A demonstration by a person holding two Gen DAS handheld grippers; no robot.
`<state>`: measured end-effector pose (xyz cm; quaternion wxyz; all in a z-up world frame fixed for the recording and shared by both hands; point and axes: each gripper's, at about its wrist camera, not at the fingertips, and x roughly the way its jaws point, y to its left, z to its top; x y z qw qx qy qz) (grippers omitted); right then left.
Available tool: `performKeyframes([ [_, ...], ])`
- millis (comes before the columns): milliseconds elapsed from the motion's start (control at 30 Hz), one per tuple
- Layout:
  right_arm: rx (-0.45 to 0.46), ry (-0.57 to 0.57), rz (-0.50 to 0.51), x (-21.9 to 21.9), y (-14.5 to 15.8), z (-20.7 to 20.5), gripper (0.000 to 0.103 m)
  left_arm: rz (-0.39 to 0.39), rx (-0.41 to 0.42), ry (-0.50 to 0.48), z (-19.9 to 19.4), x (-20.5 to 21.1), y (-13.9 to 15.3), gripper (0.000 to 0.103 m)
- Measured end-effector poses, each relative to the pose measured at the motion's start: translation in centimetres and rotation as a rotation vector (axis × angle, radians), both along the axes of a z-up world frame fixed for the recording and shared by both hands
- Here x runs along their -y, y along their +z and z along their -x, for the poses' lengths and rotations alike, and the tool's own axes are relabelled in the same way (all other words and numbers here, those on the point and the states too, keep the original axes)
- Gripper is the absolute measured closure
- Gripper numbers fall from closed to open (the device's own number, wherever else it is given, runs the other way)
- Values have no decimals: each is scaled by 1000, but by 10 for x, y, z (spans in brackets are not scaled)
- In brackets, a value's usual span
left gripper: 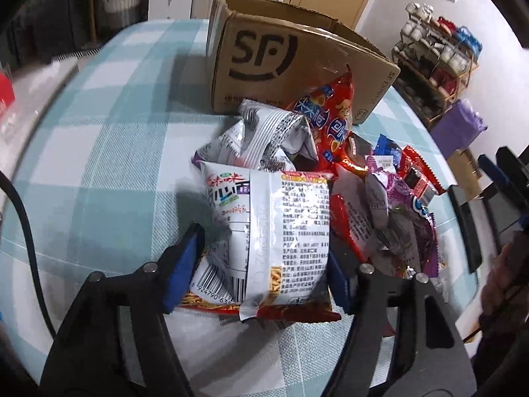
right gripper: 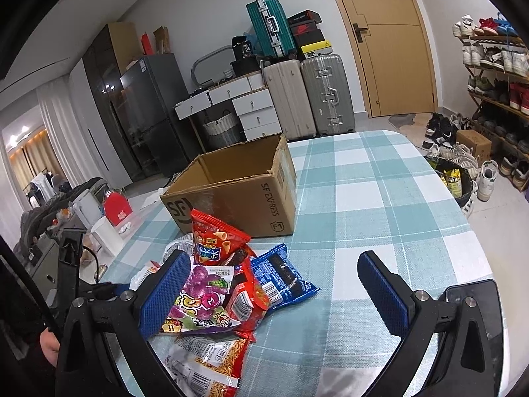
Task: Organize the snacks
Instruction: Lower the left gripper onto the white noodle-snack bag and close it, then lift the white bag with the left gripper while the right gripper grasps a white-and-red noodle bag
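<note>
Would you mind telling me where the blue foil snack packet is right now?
In the right wrist view, the blue foil snack packet lies flat on the checked tablecloth at the pile's right edge, in front of the open cardboard box.

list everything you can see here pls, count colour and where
cardboard box: 1, brown, open, on table behind snacks
white noodle bag: 1, white-silver, front of pile
red snack bag: 1, red, just before box
purple snack bag: 1, purple, pile middle
blue snack bag: 1, blue, pile's right edge
tablecloth: 1, teal-white check, over table
suitcases: 3, teal, beige, silver, far wall
left claw: 1, black, blue pads, gripping white noodle bag
right claw: 1, black, blue pads, open, empty
</note>
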<state>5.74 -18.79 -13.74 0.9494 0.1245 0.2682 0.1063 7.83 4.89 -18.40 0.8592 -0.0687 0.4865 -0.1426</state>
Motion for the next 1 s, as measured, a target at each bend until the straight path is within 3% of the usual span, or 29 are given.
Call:
performKeyframes([
  [200, -1, 10, 24, -7, 0, 2, 0, 25, 40, -24, -8, 0, 3, 51],
  [533, 0, 25, 49, -19, 6, 10, 0, 55, 95, -6, -13, -2, 18, 53],
  [733, -25, 60, 26, -17, 5, 18, 0, 80, 111, -8, 5, -14, 31, 53],
  [1000, -107, 147, -47, -26, -23, 31, 0, 68, 142, 1, 50, -41, 38, 53],
])
